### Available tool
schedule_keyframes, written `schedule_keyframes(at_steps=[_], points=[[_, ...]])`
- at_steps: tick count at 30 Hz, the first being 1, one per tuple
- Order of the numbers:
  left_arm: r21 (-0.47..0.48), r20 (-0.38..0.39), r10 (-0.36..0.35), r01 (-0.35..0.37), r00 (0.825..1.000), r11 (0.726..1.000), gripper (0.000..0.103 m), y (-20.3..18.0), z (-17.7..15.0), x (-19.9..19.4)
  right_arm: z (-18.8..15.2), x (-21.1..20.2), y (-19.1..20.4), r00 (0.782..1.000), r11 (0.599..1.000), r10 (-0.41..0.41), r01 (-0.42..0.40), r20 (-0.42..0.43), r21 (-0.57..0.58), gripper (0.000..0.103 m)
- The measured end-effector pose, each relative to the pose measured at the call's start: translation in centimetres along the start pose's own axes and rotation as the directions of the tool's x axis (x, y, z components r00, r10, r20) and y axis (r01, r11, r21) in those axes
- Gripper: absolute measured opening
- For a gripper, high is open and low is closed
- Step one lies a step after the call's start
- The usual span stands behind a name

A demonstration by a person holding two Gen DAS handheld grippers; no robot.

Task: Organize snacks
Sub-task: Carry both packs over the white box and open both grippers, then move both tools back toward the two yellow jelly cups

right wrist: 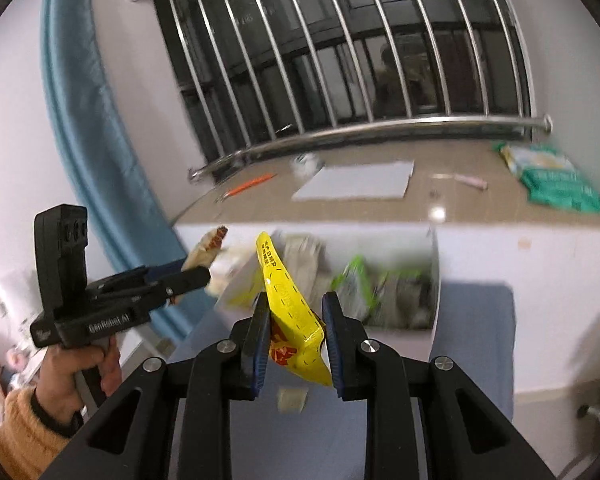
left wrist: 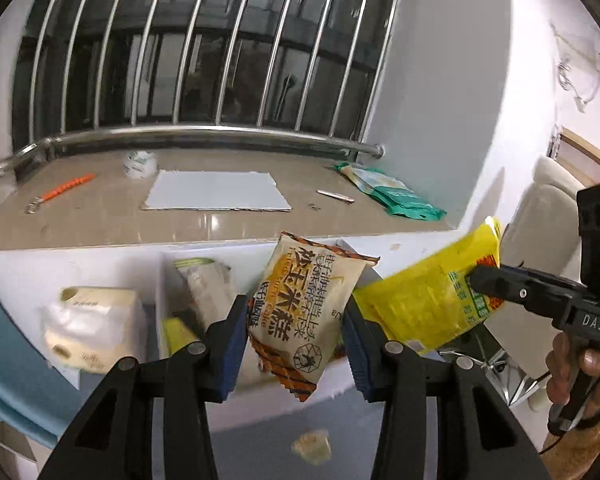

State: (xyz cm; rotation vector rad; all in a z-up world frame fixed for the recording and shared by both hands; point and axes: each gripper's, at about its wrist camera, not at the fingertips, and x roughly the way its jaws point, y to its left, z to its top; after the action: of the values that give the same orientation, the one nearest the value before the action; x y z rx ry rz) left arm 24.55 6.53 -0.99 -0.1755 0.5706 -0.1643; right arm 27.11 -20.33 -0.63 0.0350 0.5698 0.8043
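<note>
In the left wrist view, the left gripper (left wrist: 296, 316) is clamping the beige snack packet (left wrist: 300, 300) above the white box (left wrist: 162, 280), probably for sorting. In the right wrist view, the right gripper (right wrist: 296, 340) is pinching the yellow snack bag (right wrist: 296, 320) edge-on, also held over the box.

"DAS" on right gripper (left wrist: 476, 280); "GenRobot.AI" on left gripper (right wrist: 198, 278); "Fried" on beige snack packet (left wrist: 300, 300).

Both wrist views close, facing barred window (left wrist: 204, 48), sharing sill (right wrist: 360, 216)
</note>
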Motion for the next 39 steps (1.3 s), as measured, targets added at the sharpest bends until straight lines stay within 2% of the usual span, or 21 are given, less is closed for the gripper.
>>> schedule_keyframes(at_steps=[6, 8, 9, 10, 11, 12, 14, 17, 19, 22, 28, 35, 39], points=[[0.019, -0.086, 0.056, -0.055, 0.995, 0.998, 0.05, 1.4, 1.6, 6.8, 5.0, 6.0, -2.9, 0.996, 0.997, -0.053, 0.057, -0.067, 0.059, 0.027], [0.014, -0.12, 0.087, -0.086, 0.989, 0.996, 0.064, 1.6, 1.6, 8.0, 6.2, 7.8, -4.3, 0.995, 0.994, -0.067, 0.074, -0.078, 0.084, 0.027], [0.018, -0.131, 0.111, -0.11, 0.985, 0.994, 0.09, 1.7, 1.6, 8.6, 6.5, 8.3, -4.7, 0.995, 0.993, -0.068, 0.075, -0.074, 0.094, 0.033], [0.02, -0.137, 0.122, -0.121, 0.983, 0.993, 0.103, 1.8, 1.5, 9.0, 6.9, 9.0, -5.3, 0.995, 0.991, -0.061, 0.07, -0.078, 0.112, 0.045], [0.019, -0.139, 0.131, -0.13, 0.982, 0.991, 0.103, 2.0, 1.3, 9.1, 7.1, 9.6, -5.7, 0.994, 0.989, -0.065, 0.077, -0.093, 0.13, 0.092], [0.02, -0.155, 0.147, -0.146, 0.977, 0.989, 0.103, 2.1, 1.2, 9.4, 7.0, 9.9, -6.1, 0.992, 0.983, -0.079, 0.094, -0.101, 0.155, 0.102], [0.027, -0.149, 0.15, -0.148, 0.977, 0.989, 0.103, 2.1, 0.8, 9.1, 6.9, 10.0, -6.2, 0.992, 0.984, -0.081, 0.095, -0.094, 0.154, 0.103], [0.028, -0.144, 0.144, -0.141, 0.979, 0.99, 0.103, 2.1, 0.3, 8.6, 6.2, 9.3, -5.3, 0.989, 0.987, -0.133, 0.138, -0.068, 0.087, 0.103], [0.021, -0.132, 0.138, -0.136, 0.982, 0.99, 0.103, 2.0, 0.1, 7.7, 6.0, 8.7, -5.1, 0.99, 0.988, -0.126, 0.13, -0.058, 0.078, 0.103], [0.026, -0.119, 0.124, -0.122, 0.985, 0.992, 0.103, 1.5, -0.1, 6.1, 5.4, 7.1, -4.4, 0.992, 0.99, -0.119, 0.121, -0.041, 0.073, 0.103], [0.062, -0.066, 0.095, -0.091, 0.993, 0.994, 0.103, -1.0, -1.2, 1.2, 3.2, 2.8, -2.1, 0.99, 0.99, -0.142, 0.142, 0.005, -0.012, 0.103], [0.066, -0.036, 0.032, -0.03, 0.999, 0.997, 0.103, -3.9, -6.4, -4.9, -2.4, -2.1, -0.1, 0.989, 0.989, -0.142, 0.144, 0.04, -0.044, 0.103], [0.03, -0.056, 0.016, -0.014, 0.998, 0.999, 0.103, -4.6, -11.5, -7.0, -8.1, -3.5, 0.2, 0.987, 0.987, -0.16, 0.16, 0.0, -0.026, 0.103]])
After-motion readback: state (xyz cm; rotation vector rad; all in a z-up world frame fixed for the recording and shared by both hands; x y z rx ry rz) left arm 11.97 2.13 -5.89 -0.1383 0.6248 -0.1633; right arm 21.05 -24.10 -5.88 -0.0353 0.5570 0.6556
